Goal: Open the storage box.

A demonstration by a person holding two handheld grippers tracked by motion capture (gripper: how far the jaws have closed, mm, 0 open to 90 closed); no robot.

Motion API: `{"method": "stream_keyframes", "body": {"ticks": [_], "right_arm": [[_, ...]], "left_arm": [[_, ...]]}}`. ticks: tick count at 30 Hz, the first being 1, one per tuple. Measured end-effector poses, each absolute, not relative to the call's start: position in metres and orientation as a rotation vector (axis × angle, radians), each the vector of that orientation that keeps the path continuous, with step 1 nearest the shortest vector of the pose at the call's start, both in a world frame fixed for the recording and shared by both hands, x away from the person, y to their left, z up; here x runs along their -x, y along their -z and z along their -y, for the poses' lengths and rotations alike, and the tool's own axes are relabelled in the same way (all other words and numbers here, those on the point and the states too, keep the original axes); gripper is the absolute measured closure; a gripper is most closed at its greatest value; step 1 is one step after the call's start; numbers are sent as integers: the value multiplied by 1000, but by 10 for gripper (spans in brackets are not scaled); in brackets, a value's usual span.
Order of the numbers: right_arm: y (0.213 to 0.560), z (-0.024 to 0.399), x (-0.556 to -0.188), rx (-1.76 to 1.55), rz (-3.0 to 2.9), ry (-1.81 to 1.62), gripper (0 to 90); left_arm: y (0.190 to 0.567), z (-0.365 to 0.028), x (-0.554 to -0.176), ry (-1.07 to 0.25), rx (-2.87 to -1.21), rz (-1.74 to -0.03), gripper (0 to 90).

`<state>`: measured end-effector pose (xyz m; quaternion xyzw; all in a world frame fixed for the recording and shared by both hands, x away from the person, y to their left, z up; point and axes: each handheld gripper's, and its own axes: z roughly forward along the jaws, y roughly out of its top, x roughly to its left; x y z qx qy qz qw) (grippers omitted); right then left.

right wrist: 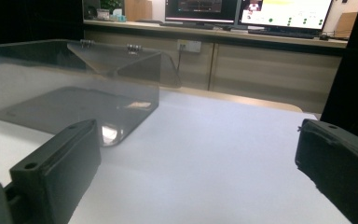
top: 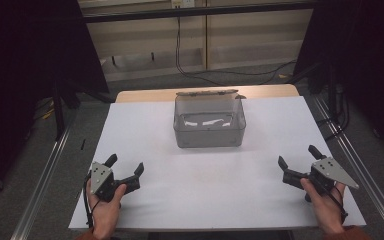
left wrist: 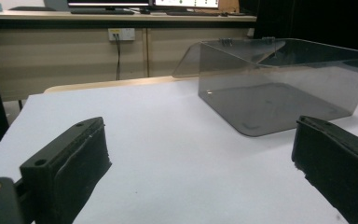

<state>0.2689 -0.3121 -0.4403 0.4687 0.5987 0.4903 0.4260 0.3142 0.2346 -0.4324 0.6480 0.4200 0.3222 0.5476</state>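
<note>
Resting apart, both hand-held grippers gape; clear box [top: 209, 125] between.

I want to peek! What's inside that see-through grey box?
Nothing can be seen inside the clear grey plastic box: through its walls, just its bare floor with some light glints. Its hinged lid stands open at the back. No part of the inside is covered.

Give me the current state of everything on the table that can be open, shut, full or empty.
Clear box: upright on the white table, nothing visible inside.
Box lid: swung open at the hinged far edge.
Left claw: jaws spread wide, holding nothing, resting near the table's front left.
Right claw: jaws spread wide, holding nothing, near the front right.
</note>
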Motion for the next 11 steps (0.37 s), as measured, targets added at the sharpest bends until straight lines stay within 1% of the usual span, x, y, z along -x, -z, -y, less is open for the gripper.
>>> {"method": "stream_keyframes", "body": {"ticks": [4, 9, 11], "right_arm": [[444, 314, -266, -1194, -1496, -1205, 0], [446, 314, -269, -1197, -1501, -1221, 0], [445, 314, -271, -1201, -1491, -1230, 0]], "left_arm": [[435, -237, -316, -782, -1521, -1021, 35], [437, -236, -320, -722, -1514, -1044, 35], [437, -235, -321, -721, -1515, -1057, 34]]}}
